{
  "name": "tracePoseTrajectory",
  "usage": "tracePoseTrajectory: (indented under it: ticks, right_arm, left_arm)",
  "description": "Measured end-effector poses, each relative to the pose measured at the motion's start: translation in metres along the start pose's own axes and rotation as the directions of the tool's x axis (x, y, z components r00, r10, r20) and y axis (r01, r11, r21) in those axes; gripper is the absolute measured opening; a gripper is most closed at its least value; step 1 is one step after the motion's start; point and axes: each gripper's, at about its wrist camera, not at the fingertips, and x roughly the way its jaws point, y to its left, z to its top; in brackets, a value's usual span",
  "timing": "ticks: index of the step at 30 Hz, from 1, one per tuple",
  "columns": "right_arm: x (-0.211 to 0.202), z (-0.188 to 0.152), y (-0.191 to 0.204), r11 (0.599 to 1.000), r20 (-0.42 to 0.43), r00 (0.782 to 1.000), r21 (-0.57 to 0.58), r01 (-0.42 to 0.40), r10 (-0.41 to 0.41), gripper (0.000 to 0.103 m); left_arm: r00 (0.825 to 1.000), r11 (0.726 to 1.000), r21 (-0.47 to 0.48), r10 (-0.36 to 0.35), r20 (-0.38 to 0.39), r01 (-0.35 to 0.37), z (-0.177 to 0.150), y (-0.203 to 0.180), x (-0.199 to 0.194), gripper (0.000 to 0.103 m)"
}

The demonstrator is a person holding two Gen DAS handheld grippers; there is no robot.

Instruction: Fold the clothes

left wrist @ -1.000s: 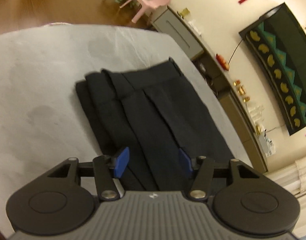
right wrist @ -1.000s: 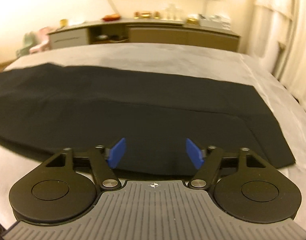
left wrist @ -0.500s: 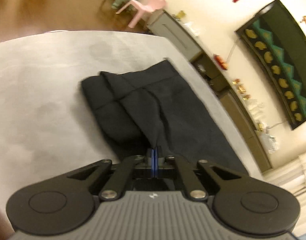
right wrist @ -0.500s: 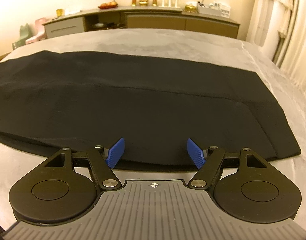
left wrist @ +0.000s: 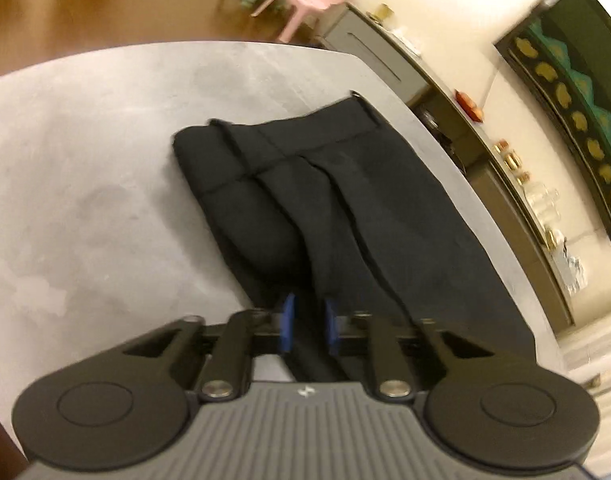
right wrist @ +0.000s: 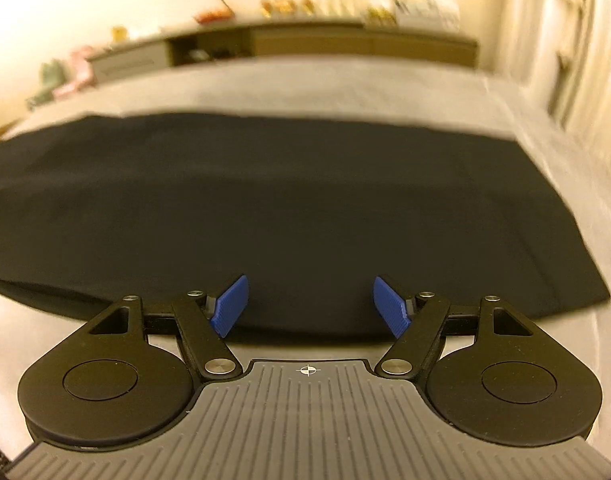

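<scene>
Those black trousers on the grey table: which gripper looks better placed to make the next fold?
Probably the left gripper: its jaws are opening, but a ridge of the black trousers sits between them at the waistband end. The right gripper is wide open at the near edge, with nothing pinched.

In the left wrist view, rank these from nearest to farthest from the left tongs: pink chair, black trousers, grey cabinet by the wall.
1. black trousers: right at the left tongs, whose jaws are opening with a fold of cloth between them.
2. grey cabinet: beyond the table's far edge, upper right.
3. pink chair: top centre, on the wood floor; close to the cabinet's end, so only narrowly last.
</scene>
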Motion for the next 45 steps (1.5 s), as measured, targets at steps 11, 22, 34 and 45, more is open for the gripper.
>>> tracePoseTrajectory:
  ticks: [11, 22, 34, 45]
  right_arm:
    - [-0.005, -0.001, -0.029, 0.998, 0.047, 0.998, 0.052, 0.031, -0.034, 0.073]
    - [-0.003, 0.001, -0.042, 0.989, -0.009, 0.997, 0.122, 0.08, -0.079, 0.078]
    - [-0.004, 0.111, 0.103, 0.94, 0.096, 0.936, -0.086, -0.33, 0.338, 0.081]
    - [0.14, 0.2, 0.424, 0.623, -0.155, 0.781, -0.519, -0.585, 0.605, 0.089]
  left_arm:
    - [0.998, 0.983, 0.175, -0.058, 0.03, 0.052, -0.011, -0.04, -0.011, 0.042]
    - [0.999, 0.998, 0.039, -0.041, -0.003, 0.041, -0.005, -0.024, -0.026, 0.038]
    - [0.999, 0.998, 0.034, -0.049, -0.008, 0.049, 0.076, -0.103, 0.061, 0.05]
    - [0.998, 0.991, -0.133, -0.036, -0.057, 0.029, 0.076, -0.084, 0.102, 0.053]
